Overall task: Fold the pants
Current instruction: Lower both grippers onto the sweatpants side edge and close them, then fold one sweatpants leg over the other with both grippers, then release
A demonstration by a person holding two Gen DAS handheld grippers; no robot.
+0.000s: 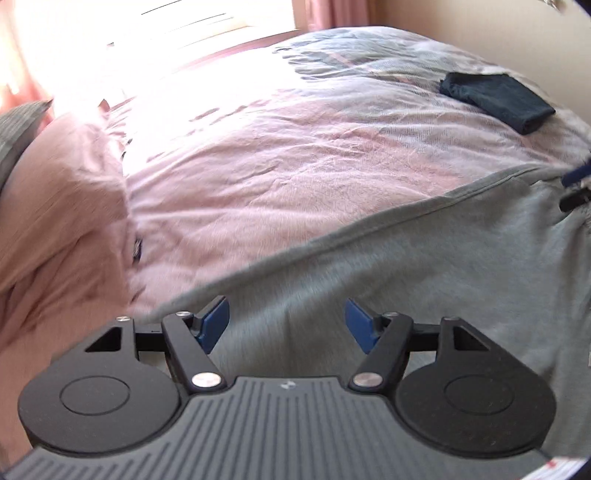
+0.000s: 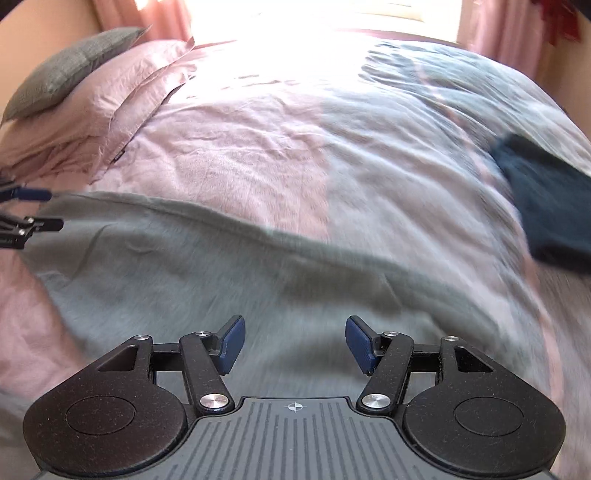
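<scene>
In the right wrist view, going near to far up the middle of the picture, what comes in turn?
Right gripper, open → grey pants → pink and pale blue bedcover → bright window.

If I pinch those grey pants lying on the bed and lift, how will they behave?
The soft grey knit pants would probably hang limp: they lie flat and follow the pink duvet. They look light. Their matte fabric should grip the blue pads, though a one-point pinch may bunch them.

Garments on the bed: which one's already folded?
The dark navy garment, a compact folded bundle farther up the bed. The grey pants lie spread flat under both grippers.
</scene>
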